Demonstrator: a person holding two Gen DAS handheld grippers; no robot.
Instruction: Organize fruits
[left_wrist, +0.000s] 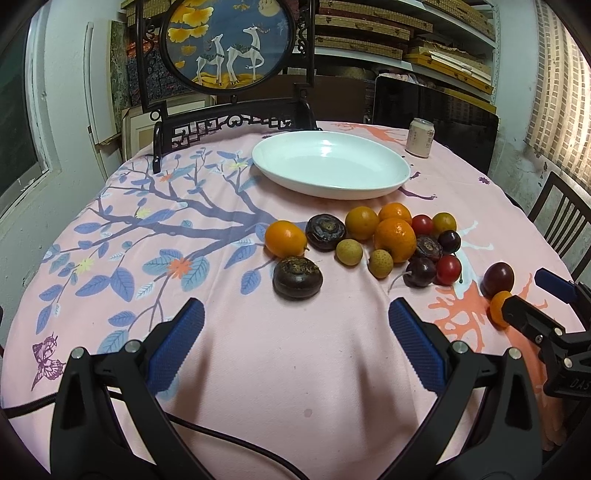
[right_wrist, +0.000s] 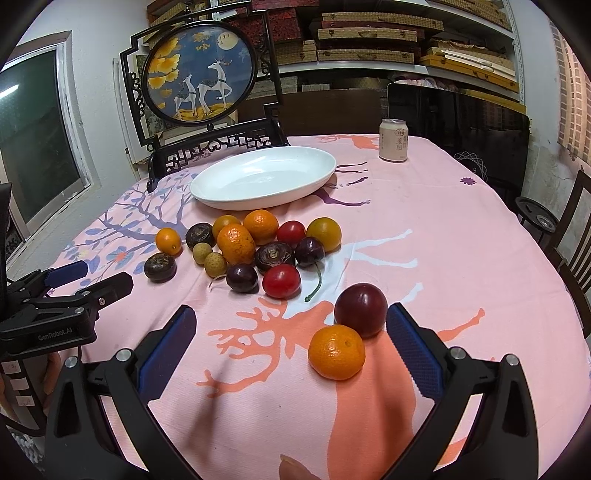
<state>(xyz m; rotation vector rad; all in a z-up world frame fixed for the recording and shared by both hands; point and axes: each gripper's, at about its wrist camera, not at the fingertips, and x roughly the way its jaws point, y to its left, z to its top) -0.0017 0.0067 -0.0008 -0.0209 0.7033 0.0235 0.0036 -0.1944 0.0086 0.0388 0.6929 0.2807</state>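
A pile of small fruits (left_wrist: 391, 240) lies on the pink cloth in front of an empty white oval dish (left_wrist: 330, 164): oranges, dark water chestnuts, pale longans, cherries and cherry tomatoes. My left gripper (left_wrist: 295, 317) is open above bare cloth, just short of a dark chestnut (left_wrist: 297, 277). In the right wrist view my right gripper (right_wrist: 291, 325) is open; a small orange (right_wrist: 337, 357) and a dark plum (right_wrist: 361, 310) lie between its fingers, near the right pad (right_wrist: 413, 347). The dish (right_wrist: 264, 177) and the pile (right_wrist: 258, 247) lie beyond.
A pink drink can (left_wrist: 420, 138) stands behind the dish to the right. A black-framed round deer screen (left_wrist: 225, 48) stands at the table's far edge. Chairs (left_wrist: 561, 218) sit at the right side. A cable (left_wrist: 236, 443) trails under the left gripper.
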